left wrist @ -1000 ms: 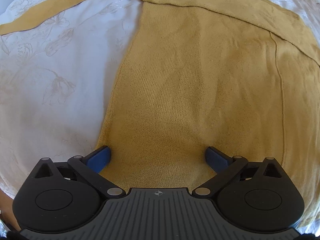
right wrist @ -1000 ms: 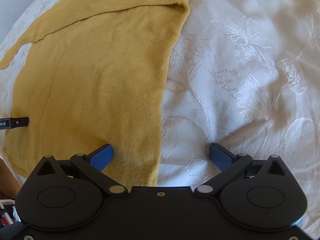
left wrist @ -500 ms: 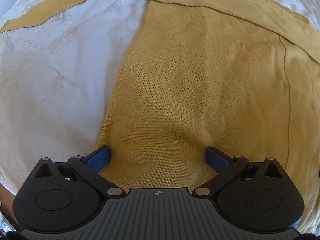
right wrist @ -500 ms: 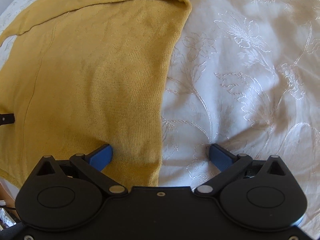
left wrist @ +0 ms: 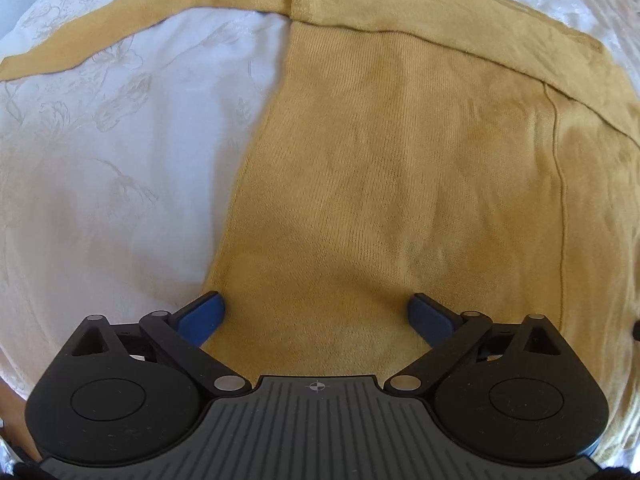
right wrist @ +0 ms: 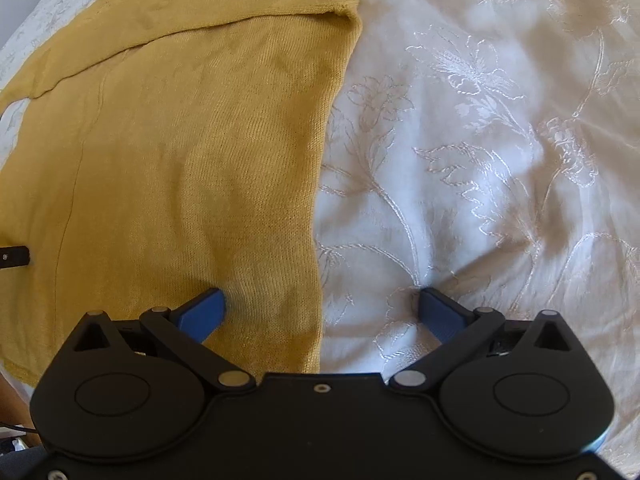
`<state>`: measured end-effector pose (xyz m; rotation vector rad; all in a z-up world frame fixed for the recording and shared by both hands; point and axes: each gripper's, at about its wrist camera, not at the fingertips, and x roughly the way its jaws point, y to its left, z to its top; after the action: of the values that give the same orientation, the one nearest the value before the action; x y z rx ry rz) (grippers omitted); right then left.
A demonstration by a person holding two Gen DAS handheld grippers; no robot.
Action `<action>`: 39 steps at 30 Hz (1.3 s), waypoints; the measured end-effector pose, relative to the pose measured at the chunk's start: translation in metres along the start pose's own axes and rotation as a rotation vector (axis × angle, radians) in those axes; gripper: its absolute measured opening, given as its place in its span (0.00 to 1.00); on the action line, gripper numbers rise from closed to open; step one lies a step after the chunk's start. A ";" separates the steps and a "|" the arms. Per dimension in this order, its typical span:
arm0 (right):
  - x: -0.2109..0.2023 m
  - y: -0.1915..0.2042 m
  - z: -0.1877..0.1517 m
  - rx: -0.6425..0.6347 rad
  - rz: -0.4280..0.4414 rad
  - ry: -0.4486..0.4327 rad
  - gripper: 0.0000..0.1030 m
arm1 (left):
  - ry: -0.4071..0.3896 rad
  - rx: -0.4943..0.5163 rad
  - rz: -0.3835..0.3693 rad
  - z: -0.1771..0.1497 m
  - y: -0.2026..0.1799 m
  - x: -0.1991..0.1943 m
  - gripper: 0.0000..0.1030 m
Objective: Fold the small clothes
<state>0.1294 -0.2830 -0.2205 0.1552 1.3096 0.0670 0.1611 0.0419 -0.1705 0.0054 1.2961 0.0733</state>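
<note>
Left gripper [left wrist: 316, 312] points steeply down at the near end of a mustard-yellow knitted top [left wrist: 400, 180]. Jaws stand wide and have just been closing a little; blue pads [left wrist: 202, 314] sit either side of a stretch of the knit, the left pad at the top's left edge, neither pinching it. Nothing held.

Right gripper [right wrist: 322, 310] also points down, jaws wide apart. Its left pad presses onto the top [right wrist: 180, 160], its right pad rests on the white bedspread [right wrist: 480, 160]; the top's right edge runs between them. No grip on the cloth.

Top lies spread flat on the bedspread [left wrist: 100, 160], which carries an embroidered flower pattern. A lengthwise seam runs down the knit toward its right side in the left view. Farther off, one long sleeve [left wrist: 140, 20] stretches out to the left across the white cover. Another layer of the knit is folded slantwise over the far part of the body.

A small dark part of the left gripper shows at the left edge of the right view.
</note>
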 end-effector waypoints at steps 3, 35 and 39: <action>-0.013 0.004 0.008 0.041 -0.059 -0.032 0.99 | -0.044 0.023 -0.019 0.008 0.014 -0.014 0.85; -0.062 0.214 0.102 -0.002 0.090 -0.277 0.96 | -0.157 -0.275 0.171 0.179 0.360 0.005 0.85; -0.063 0.221 0.103 -0.011 0.088 -0.269 0.96 | -0.129 -0.261 0.145 0.182 0.365 0.018 0.85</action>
<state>0.2212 -0.0813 -0.1015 0.2053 1.0340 0.1240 0.3224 0.4141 -0.1213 -0.1178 1.1478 0.3605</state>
